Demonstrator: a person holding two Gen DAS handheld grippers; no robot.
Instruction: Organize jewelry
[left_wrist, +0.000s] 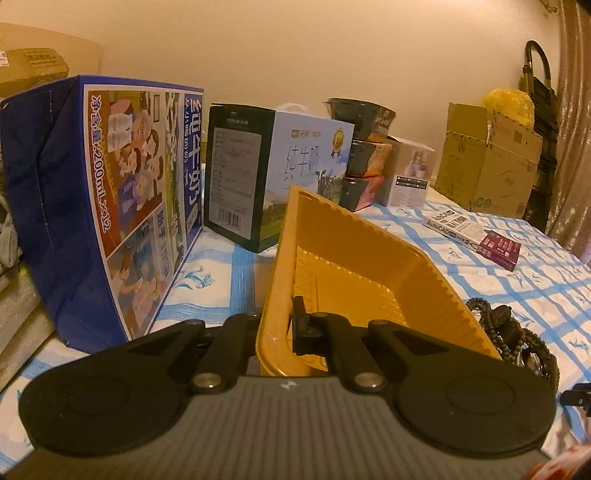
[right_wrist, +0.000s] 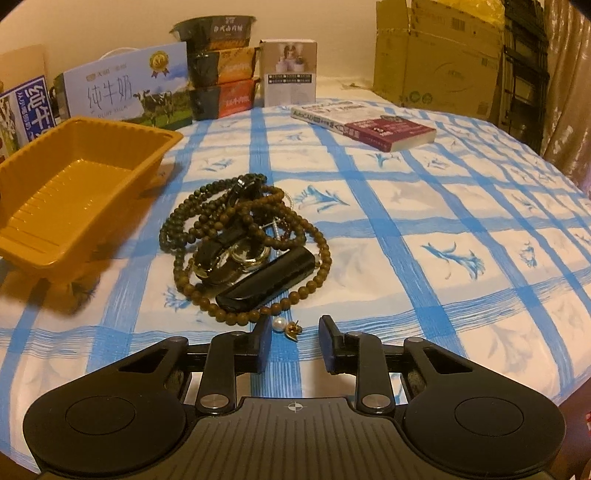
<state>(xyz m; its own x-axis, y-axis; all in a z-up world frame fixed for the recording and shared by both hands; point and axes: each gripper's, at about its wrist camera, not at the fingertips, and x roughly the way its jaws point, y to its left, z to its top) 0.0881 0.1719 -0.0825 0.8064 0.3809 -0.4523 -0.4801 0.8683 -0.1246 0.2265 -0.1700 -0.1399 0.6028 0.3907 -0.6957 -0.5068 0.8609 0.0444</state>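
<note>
The left gripper (left_wrist: 284, 325) is clamped on the near wall of the ribbed orange plastic tray (left_wrist: 343, 258), tipping it up off the blue-checked cloth (right_wrist: 406, 229), probably so it can take the jewellery. The right gripper (right_wrist: 295, 341) stands apart, its jaws straddling a pearl-and-gold earring (right_wrist: 286, 326) without touching it. Just beyond its tips lies the tangle of brown bead necklaces (right_wrist: 240, 236); what else is knotted in it is hard to make out
</note>
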